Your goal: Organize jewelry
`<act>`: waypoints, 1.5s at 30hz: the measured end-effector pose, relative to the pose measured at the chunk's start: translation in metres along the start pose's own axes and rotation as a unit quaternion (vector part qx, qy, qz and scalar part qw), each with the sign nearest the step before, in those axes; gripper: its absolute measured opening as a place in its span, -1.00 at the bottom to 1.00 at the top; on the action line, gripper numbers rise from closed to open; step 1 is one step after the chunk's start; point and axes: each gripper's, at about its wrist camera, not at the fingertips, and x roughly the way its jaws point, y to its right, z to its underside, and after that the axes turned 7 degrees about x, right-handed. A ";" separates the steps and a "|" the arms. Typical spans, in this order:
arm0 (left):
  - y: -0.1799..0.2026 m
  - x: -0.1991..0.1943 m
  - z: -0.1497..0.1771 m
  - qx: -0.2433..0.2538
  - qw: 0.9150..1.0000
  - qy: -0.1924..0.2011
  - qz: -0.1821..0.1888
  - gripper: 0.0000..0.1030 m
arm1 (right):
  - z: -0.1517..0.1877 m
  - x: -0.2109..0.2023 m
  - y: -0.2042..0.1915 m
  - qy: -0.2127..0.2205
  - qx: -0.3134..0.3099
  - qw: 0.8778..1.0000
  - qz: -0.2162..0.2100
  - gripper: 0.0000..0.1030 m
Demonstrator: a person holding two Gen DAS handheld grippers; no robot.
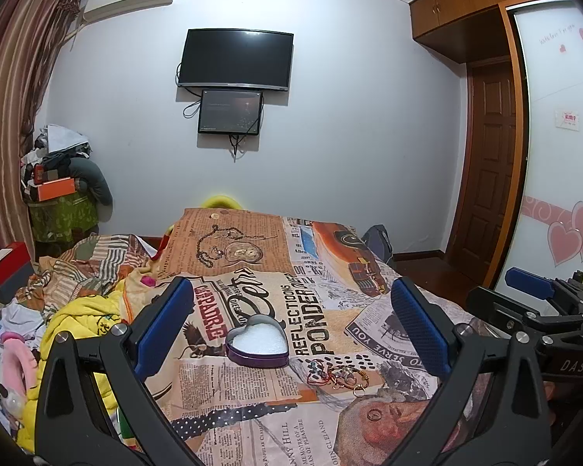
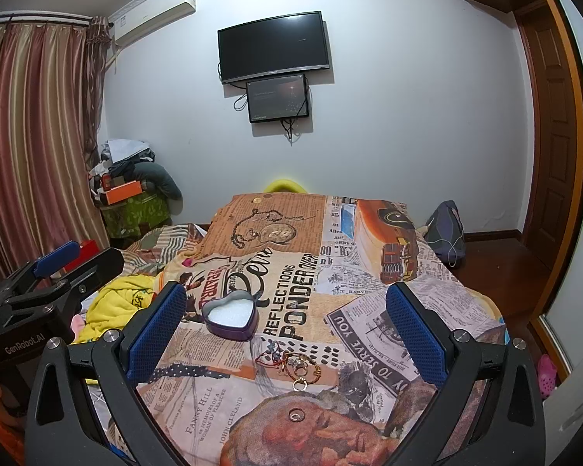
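Two grippers up, both hovering above the bed with nothing held: my left gripper has its jaws spread wide and empty, and my right gripper likewise wide and empty. Left gripper also shows at the left edge of the right wrist view; right gripper at the right edge of the left wrist view. Nearest to me on the newspaper-print bedspread lies a single ring, flat, on a printed face, apart from the rest. Just beyond it sits a tangled jewelry pile: red cord, gold-toned rings and chain, pieces overlapping; individual items hard to separate. Beyond the pile, near but not touching, stands a purple heart-shaped tin, open, lined with white padding, no jewelry visible inside. To the left of the bedspread, crumpled yellow cloth. Far end: white wall with a mounted TV and a smaller screen right below it; striped curtain at left, wooden door at right.
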 end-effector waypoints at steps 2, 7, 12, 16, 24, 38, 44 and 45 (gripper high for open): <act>0.000 0.000 0.000 -0.001 1.000 0.000 0.001 0.98 | 0.000 0.000 0.000 0.000 -0.001 1.000 0.001 0.98; 0.000 0.000 0.000 0.000 1.000 -0.001 0.001 0.98 | 0.000 0.000 0.000 0.000 0.001 1.000 0.000 0.98; 0.001 0.001 0.000 0.000 1.000 -0.001 0.000 0.98 | 0.000 0.000 0.000 0.000 0.000 1.000 0.000 0.98; 0.000 0.000 0.000 0.000 1.000 -0.001 0.001 0.98 | 0.000 0.000 0.000 -0.001 0.000 1.000 0.000 0.98; 0.001 0.003 0.002 0.001 1.000 -0.005 0.002 0.98 | 0.000 0.002 0.001 -0.003 0.001 1.000 0.001 0.98; 0.006 0.047 0.019 0.014 0.997 -0.072 0.017 0.98 | 0.016 0.039 0.020 -0.058 0.001 0.998 0.026 0.98; 0.012 0.082 0.044 0.024 0.991 -0.133 0.019 0.94 | 0.038 0.062 0.039 -0.103 -0.005 0.994 0.040 0.98; 0.013 0.087 0.048 0.025 0.989 -0.144 0.020 0.92 | 0.042 0.065 0.042 -0.110 -0.006 0.993 0.042 0.98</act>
